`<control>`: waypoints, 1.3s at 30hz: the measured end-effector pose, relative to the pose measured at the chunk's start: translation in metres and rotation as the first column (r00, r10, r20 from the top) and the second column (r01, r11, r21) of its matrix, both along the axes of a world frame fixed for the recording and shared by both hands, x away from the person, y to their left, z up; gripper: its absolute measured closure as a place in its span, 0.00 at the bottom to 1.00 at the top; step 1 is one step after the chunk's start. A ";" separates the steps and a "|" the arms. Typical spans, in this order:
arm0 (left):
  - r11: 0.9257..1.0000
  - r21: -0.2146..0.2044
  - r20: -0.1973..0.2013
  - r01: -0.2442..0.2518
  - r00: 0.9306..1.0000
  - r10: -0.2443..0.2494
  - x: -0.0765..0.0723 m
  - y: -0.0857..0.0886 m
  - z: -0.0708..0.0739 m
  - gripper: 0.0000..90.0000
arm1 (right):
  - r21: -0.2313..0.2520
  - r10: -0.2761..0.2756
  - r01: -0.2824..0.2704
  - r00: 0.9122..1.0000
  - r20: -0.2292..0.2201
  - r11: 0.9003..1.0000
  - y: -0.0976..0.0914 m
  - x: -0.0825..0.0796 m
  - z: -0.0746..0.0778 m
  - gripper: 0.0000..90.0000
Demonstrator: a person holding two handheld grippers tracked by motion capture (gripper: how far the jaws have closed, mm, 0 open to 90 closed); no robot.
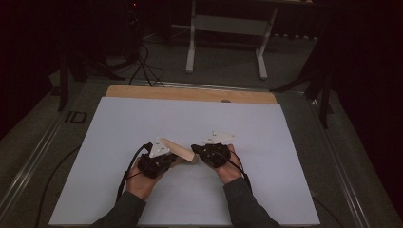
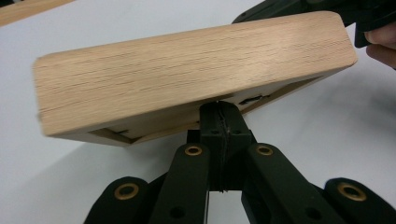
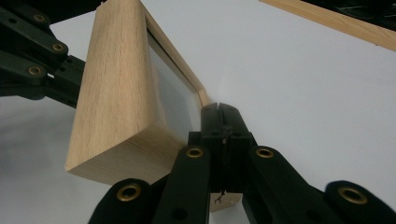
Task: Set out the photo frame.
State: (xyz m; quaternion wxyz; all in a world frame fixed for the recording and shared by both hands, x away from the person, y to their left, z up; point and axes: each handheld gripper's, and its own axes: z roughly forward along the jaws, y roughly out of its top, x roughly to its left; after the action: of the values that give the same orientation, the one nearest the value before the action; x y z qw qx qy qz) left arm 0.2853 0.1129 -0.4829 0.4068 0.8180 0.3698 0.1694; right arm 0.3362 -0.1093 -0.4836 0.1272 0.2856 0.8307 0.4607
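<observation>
Both the left gripper (image 2: 219, 109) and right gripper (image 3: 223, 112) pinch thin rims of the pale rectangular wooden frame (image 1: 183, 153) — any twist could slip it onto the white sheet (image 1: 142, 123).

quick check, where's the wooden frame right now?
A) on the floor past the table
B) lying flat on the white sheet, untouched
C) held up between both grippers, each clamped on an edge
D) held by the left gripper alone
C: the wooden frame sits between the left gripper and the right gripper, and each gripper view shows shut fingers pinching a thin edge of it above the white sheet.
</observation>
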 end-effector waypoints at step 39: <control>1.000 -0.001 -0.012 -0.023 1.000 0.023 0.007 0.000 -0.005 1.00 | -0.041 0.048 -0.047 0.999 0.012 0.998 -0.003 -0.020 -0.001 1.00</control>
State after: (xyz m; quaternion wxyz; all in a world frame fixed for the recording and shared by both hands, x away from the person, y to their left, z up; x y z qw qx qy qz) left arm 0.2919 0.1126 -0.4883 0.4029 0.8146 0.3816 0.1691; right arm 0.3165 -0.1119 -0.4846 0.1273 0.2602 0.8455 0.4485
